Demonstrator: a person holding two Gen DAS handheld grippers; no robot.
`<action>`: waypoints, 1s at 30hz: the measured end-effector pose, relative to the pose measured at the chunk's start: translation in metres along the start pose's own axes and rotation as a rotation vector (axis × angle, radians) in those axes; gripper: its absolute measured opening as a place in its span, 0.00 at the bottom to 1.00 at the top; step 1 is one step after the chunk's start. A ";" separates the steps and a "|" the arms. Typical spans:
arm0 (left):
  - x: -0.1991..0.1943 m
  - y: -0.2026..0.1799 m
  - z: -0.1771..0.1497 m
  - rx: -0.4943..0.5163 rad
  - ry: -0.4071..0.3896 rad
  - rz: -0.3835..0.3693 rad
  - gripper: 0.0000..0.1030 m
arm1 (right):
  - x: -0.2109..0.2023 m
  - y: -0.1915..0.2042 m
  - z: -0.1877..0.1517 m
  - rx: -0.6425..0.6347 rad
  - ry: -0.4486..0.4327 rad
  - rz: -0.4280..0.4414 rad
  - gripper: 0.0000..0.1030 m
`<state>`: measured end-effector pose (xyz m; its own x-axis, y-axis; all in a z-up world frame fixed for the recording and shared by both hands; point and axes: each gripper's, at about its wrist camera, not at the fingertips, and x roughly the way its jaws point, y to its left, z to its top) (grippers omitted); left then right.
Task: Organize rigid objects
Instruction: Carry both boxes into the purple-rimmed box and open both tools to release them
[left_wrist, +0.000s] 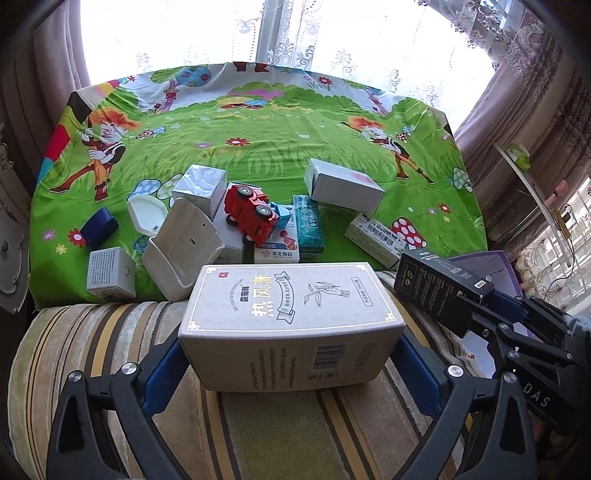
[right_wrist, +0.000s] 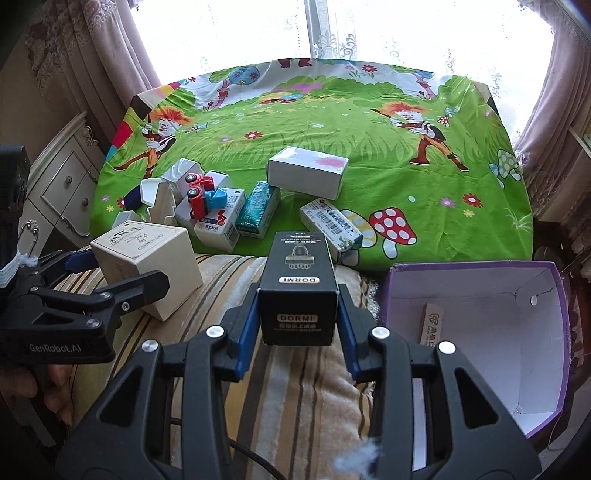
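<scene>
My left gripper (left_wrist: 291, 354) is shut on a large cream box with Chinese lettering (left_wrist: 291, 314), held above a striped cushion (left_wrist: 110, 339); the same cream box (right_wrist: 147, 266) shows at the left of the right wrist view. My right gripper (right_wrist: 298, 317) is shut on a black DORMI box (right_wrist: 298, 288), which also appears as the black box (left_wrist: 439, 284) at the right of the left wrist view. On the green cartoon cloth (left_wrist: 258, 147) lie a red toy car (left_wrist: 251, 216), a white holder (left_wrist: 181, 251) and several small boxes.
A purple open box with a white inside (right_wrist: 480, 325) sits to the right of the black box, with a small wooden tag (right_wrist: 430, 325) in it. A white drawer cabinet (right_wrist: 62, 192) stands at the left. Curtains and a bright window lie beyond the table.
</scene>
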<state>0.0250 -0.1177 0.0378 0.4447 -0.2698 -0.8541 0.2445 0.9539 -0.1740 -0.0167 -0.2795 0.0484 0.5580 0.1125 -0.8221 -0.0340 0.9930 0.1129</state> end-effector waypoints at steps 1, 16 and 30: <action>-0.001 -0.004 0.000 0.008 -0.001 -0.005 0.98 | -0.004 -0.006 -0.002 0.009 -0.005 -0.010 0.42; -0.005 -0.090 -0.009 0.224 -0.007 -0.121 0.98 | -0.048 -0.110 -0.048 0.200 -0.016 -0.190 0.42; 0.002 -0.174 -0.025 0.435 0.043 -0.300 0.99 | -0.080 -0.172 -0.069 0.323 -0.059 -0.351 0.42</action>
<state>-0.0383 -0.2812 0.0545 0.2672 -0.5081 -0.8188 0.6944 0.6907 -0.2020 -0.1121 -0.4572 0.0560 0.5361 -0.2390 -0.8096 0.4188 0.9080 0.0092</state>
